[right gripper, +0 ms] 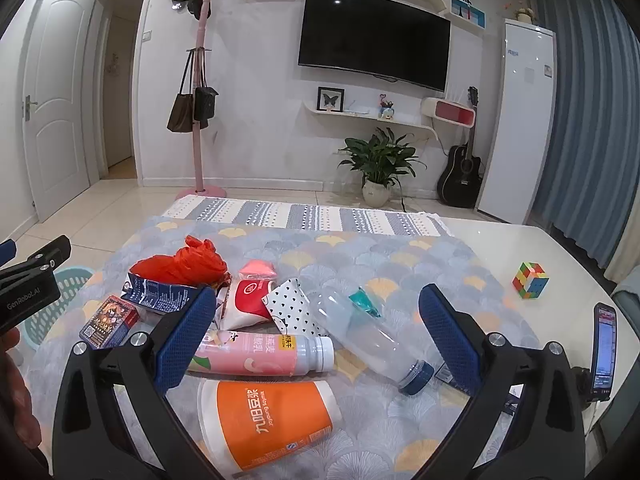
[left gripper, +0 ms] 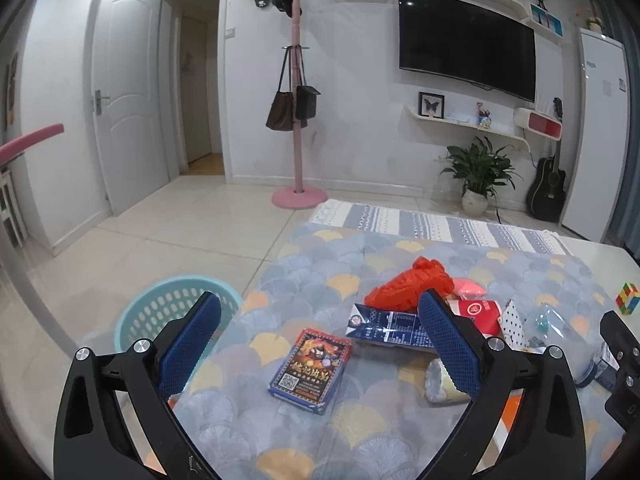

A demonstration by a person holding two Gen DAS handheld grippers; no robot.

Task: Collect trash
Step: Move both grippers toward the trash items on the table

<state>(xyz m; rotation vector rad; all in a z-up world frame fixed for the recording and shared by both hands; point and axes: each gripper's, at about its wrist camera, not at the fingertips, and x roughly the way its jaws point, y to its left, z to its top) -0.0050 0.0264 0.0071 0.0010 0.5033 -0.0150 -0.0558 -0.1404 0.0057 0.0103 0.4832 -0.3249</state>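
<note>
Both pairs of jaws are spread to their widest and nothing is held. Below the left gripper (left gripper: 320, 334) a dark card box (left gripper: 310, 370) printed with red and gold is seen lying flat on the patterned cloth (left gripper: 320, 256); a crumpled red plastic bag (left gripper: 408, 284) lies at 1 o'clock from it, with the pale blue basket (left gripper: 160, 308) on the floor at 9 o'clock. Between the fingers of the right gripper (right gripper: 318, 324) a pink bottle (right gripper: 260, 354) and a clear bottle (right gripper: 372, 336) are seen on their sides, with an orange paper cup (right gripper: 268, 420) at 6 o'clock.

Living room: wall television (right gripper: 374, 34), coat stand (right gripper: 200, 92)
</note>
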